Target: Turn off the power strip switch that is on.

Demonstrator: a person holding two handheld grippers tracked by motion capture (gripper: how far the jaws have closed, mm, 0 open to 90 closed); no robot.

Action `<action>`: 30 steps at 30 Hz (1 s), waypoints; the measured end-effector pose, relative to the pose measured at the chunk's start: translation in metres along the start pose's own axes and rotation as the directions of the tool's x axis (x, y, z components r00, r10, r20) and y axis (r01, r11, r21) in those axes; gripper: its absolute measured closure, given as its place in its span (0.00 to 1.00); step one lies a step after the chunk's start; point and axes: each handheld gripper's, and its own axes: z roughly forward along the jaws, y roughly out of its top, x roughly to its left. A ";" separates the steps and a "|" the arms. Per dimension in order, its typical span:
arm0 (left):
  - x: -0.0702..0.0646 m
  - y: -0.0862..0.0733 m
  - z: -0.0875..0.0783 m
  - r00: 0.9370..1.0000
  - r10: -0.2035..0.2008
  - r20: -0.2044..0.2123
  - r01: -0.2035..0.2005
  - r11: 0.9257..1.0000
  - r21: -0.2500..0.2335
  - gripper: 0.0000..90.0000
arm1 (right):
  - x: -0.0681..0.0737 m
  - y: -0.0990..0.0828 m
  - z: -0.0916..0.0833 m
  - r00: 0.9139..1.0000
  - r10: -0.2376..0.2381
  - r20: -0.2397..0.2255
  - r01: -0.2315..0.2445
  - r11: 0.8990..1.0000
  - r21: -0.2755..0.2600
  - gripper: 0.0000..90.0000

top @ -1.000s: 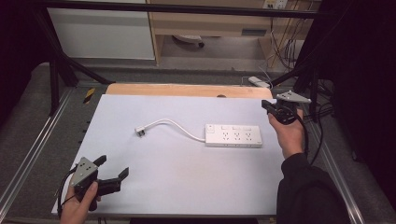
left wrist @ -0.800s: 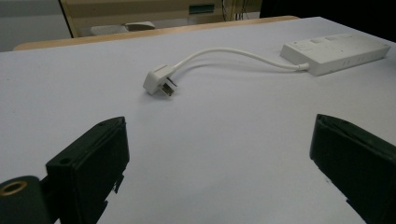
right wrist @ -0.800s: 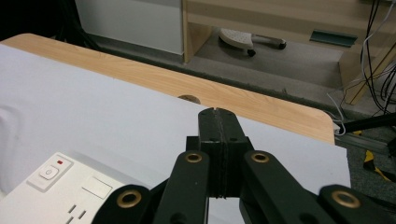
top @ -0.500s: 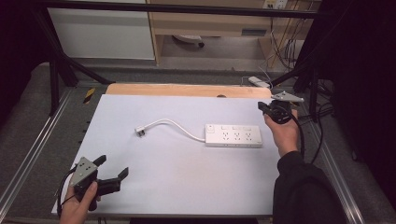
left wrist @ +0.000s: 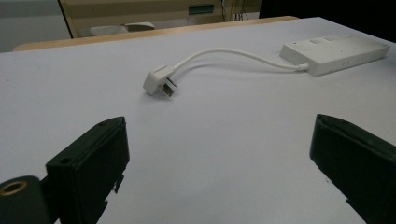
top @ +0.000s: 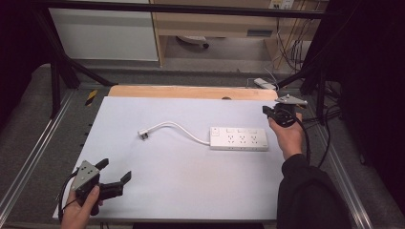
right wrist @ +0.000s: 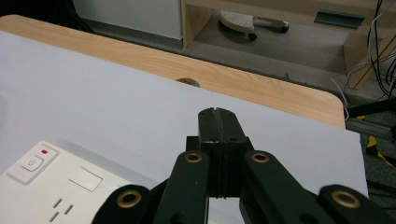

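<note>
A white power strip (top: 239, 138) lies right of centre on the white table top (top: 191, 186). Its short cord curves left to a white plug (top: 144, 134) that rests on the surface. My left gripper (top: 114, 172) is open at the near left corner, and its jaws point toward the plug (left wrist: 159, 81) with nothing between them. A hand holds my right gripper (top: 266, 110) just beyond the strip's right end, above the table. In the right gripper view, the right gripper (right wrist: 217, 114) has its jaws pressed together and empty, with the strip's switch end (right wrist: 46, 177) below to the left.
A wooden board (top: 191, 92) runs along the table's far edge. Metal frame rails (top: 33, 157) flank both sides. A small white device (top: 264, 83) and cables (top: 291, 43) lie beyond the far right corner, with cabinets behind.
The right gripper has drifted slightly to the left near the strip's right end. The left gripper has stayed in place.
</note>
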 end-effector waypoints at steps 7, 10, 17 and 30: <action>0.000 0.000 0.000 1.000 -0.002 0.000 0.002 1.000 0.000 0.05 | 0.000 -0.003 0.003 1.000 0.001 0.000 -0.001 1.000 0.011 1.00; 0.000 0.000 0.000 1.000 -0.003 0.001 0.003 1.000 -0.001 0.05 | -0.001 -0.006 0.003 1.000 0.005 -0.001 -0.005 1.000 0.015 1.00; 0.000 0.000 0.000 1.000 -0.001 0.000 0.001 1.000 0.000 0.05 | -0.003 -0.015 0.007 1.000 0.016 0.007 -0.016 0.999 0.029 1.00; 0.000 0.000 0.000 1.000 0.000 0.001 0.000 1.000 0.001 0.05 | -0.002 -0.024 0.011 1.000 0.025 0.002 -0.025 0.999 0.044 1.00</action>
